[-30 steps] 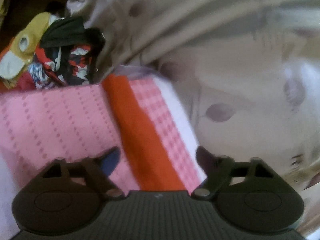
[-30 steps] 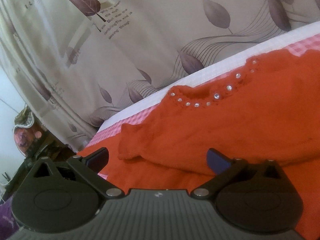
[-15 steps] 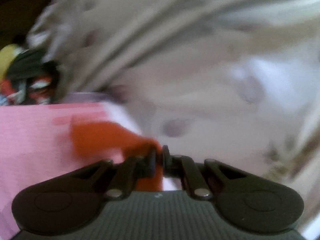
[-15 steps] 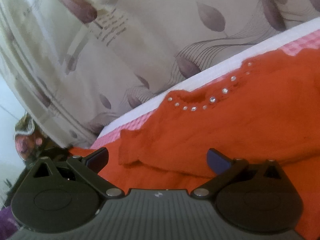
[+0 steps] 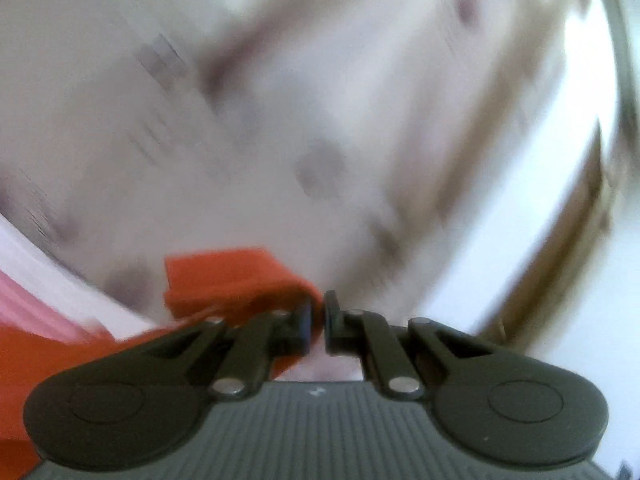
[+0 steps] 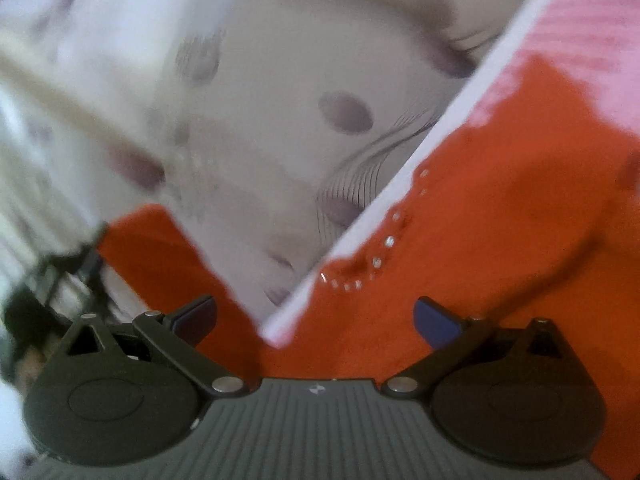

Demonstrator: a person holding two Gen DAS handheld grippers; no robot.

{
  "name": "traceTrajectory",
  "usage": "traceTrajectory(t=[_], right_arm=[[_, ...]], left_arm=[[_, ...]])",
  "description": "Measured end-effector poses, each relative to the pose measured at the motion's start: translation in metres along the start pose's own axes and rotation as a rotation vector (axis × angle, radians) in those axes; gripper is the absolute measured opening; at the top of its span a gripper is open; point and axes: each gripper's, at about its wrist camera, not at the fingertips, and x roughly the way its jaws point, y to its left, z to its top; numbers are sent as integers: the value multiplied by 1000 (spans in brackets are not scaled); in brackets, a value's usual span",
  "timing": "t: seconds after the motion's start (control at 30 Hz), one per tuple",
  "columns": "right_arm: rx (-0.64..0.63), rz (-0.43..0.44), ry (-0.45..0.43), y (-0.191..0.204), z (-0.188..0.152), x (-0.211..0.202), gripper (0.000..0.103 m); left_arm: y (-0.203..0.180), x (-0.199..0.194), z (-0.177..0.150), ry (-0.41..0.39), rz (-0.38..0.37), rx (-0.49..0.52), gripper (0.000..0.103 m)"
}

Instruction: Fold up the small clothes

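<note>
An orange knit top (image 6: 500, 220) with small beads along its neckline lies on a pink checked cloth with a white edge (image 6: 400, 184). My left gripper (image 5: 316, 322) is shut on a sleeve or edge of the orange top (image 5: 232, 280) and holds it lifted in front of the curtain. The lifted piece also shows in the right wrist view (image 6: 160, 256) at the left. My right gripper (image 6: 316, 320) is open and empty, hovering low over the top near its neckline.
A cream curtain with purple leaf prints (image 6: 260, 92) hangs right behind the surface and fills the left wrist view (image 5: 320, 120). The pink cloth (image 5: 36, 308) shows at lower left. Both views are motion-blurred.
My left gripper, open a second ago, shut on the orange top's edge and has lifted it up and away from the pink cloth. My right gripper has rolled and shifted, staying open.
</note>
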Motion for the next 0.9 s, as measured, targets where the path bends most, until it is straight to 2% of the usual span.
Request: traceTrajectory(t=[0.07,0.13,0.2,0.27,0.3,0.33,0.37,0.4,0.47,0.53,0.63,0.7,0.8,0.9], right_arm=[[39,18,-44,-9,17,-21,103],[23,-4,-78,-14,34,-38,103],[8,-13,-78,-21,48,-49,103],[7,-26,-56,-28,56,-54,103],[6,-35,-40,-31,58,-56,103],[9,-33,-23,-34,61,-58,103],[12,-25,-12,-36,63,-59,103],[13,-19,-6,-38,65,-61,103],[16,23,13,-40,68,-63,103],[4,9,23,-37,72,-64,103],[17,13,53,-36,77,-64,103],[-24,-36,67,-32,80,-60,103],[-76,-95,132,-27,82,-45,103],[-165,-131,155,-14,77,-38,103]], left_arm=[[-10,27,-36,81,-35,11,6],[-19,50,-77,152,-72,64,6],[-22,69,-111,214,-86,107,6],[-24,80,-139,282,-108,128,12],[-24,83,-147,320,-90,143,24],[-25,85,-154,354,-62,141,47],[-27,83,-158,379,-47,128,60],[-29,77,-158,373,-60,116,80],[-29,57,-151,327,-69,102,82],[-24,41,-140,286,-48,64,89],[-2,4,-123,148,-27,-33,103],[18,-13,-111,85,61,-59,103],[50,-30,-108,88,204,-1,103],[72,-46,-117,50,272,65,103]])
